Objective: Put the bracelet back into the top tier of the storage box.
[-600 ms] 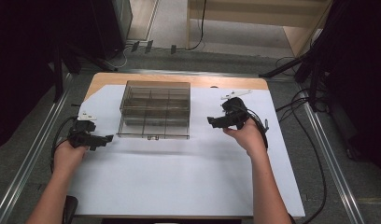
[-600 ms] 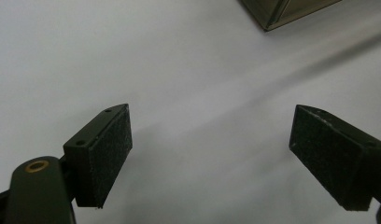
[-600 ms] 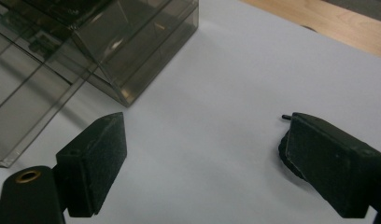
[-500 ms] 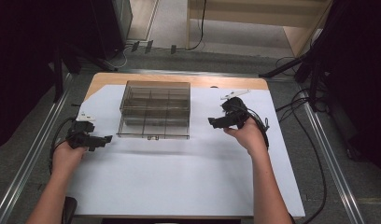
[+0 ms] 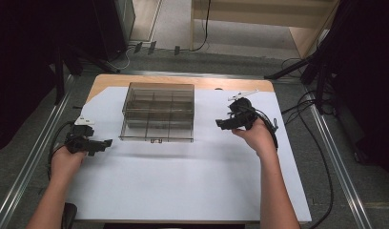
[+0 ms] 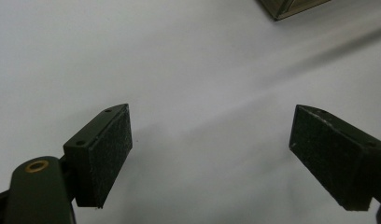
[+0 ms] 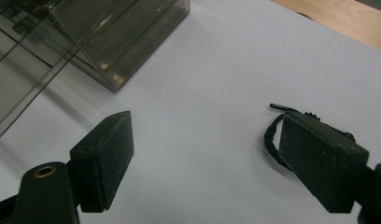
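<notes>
Our left gripper (image 5: 99, 143) rests released on the white tabletop (image 5: 183, 191); our right gripper (image 7: 205, 161), fingers (image 7: 104, 158) spread and empty, nears the black hair tie (image 7: 271, 140) beside the clear box (image 5: 158, 112). We should straddle it squarely before squeezing.

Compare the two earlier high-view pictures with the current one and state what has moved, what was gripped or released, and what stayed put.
Nothing has visibly changed. The left gripper and right gripper sit in the same places on either side of the clear compartment box, both with jaws open and holding nothing. The box, the white sheet and the small black cord lying by the right gripper stay where they were.
</notes>
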Tool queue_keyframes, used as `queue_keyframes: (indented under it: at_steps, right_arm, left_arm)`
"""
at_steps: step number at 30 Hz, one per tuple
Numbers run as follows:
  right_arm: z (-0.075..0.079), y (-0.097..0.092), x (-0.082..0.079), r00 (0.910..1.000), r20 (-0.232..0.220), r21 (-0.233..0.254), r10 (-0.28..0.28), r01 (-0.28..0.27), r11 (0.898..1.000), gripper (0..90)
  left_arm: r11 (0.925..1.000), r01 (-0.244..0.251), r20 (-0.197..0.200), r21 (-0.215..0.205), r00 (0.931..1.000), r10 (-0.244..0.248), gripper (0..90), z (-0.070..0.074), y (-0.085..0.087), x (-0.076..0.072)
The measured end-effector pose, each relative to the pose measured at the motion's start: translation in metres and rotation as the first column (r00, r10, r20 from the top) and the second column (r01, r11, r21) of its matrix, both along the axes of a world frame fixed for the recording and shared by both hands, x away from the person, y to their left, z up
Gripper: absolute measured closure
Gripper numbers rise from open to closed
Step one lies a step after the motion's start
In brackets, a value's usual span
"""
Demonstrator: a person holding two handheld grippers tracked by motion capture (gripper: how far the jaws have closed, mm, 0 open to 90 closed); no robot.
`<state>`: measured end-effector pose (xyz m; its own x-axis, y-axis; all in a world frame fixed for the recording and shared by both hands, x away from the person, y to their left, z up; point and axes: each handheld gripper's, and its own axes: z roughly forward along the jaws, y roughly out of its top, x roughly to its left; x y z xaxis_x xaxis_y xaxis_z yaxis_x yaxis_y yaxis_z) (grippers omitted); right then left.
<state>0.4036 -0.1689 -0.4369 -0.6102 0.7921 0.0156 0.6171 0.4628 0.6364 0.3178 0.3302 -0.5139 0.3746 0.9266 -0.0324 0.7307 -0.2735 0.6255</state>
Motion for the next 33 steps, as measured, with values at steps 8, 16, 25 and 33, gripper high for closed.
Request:
queue_keyframes:
  at_steps: [8, 16, 25, 33]
  right_arm:
    - [0.003, -0.008, 0.0, 1.0, 0.004, 0.011, -0.007, 0.007, 1.0, 19.1]
    - [0.007, -0.018, 0.0, 0.9998, 0.006, 0.02, -0.02, 0.02, 1.0, 20.4]
    - [0.009, -0.033, 0.003, 0.9979, -0.024, 0.033, -0.06, 0.061, 0.998, 30.9]
    - [0.009, -0.04, 0.009, 0.9948, -0.022, 0.011, -0.099, 0.099, 0.995, 29.2]
  left_arm:
    - [1.0, 0.005, -0.003, 0.002, 1.0, -0.005, 14.4, 0.0, 0.0, 0.0]
    - [1.0, 0.005, -0.005, 0.002, 1.0, -0.005, 14.4, 0.0, 0.0, 0.0]
    - [1.0, 0.006, -0.006, 0.002, 1.0, -0.006, 14.4, -0.001, -0.001, 0.001]
    - [1.0, 0.003, -0.009, 0.006, 1.0, -0.003, 14.4, -0.001, -0.001, 0.0]
